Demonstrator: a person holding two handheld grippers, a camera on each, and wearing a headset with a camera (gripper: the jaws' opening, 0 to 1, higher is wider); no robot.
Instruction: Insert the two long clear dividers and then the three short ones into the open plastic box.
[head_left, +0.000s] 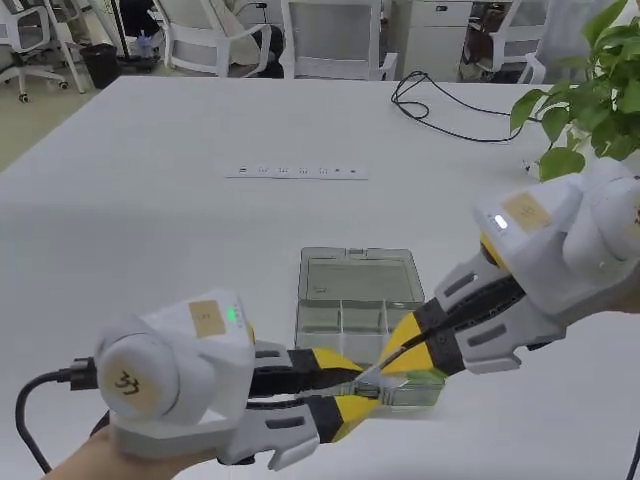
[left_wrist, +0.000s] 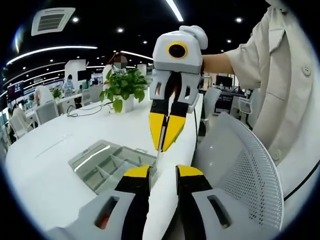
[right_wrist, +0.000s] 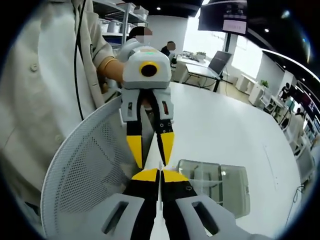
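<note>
1. Two grippers meet tip to tip over the smooth white table (head_left: 200, 230), at the near right corner of the open, rectangular clear plastic box (head_left: 300, 318); its flat lid lies folded back on the far side.
2. The white-bodied right gripper (head_left: 385, 365) has its yellow-tipped black jaws pressed together; pinched between them is a thin, flat, clear plastic divider (right_wrist: 161, 165), edge-on and glassy. Whether it is a long or a short one, I cannot tell.
3. The matching left gripper (head_left: 362, 388) points at it with jaws spread apart; in the right gripper view its tips (right_wrist: 151, 159) sit either side of the strip's end, and I cannot tell whether they touch it.
4. In the left gripper view the box (left_wrist: 95, 162) already shows clear walls splitting it into compartments.
5. A white mesh-backed chair (left_wrist: 240, 165) curves beside the table edge; a leafy green plant (head_left: 585, 110) and a looped black cable (head_left: 440, 110) sit far back.
</note>
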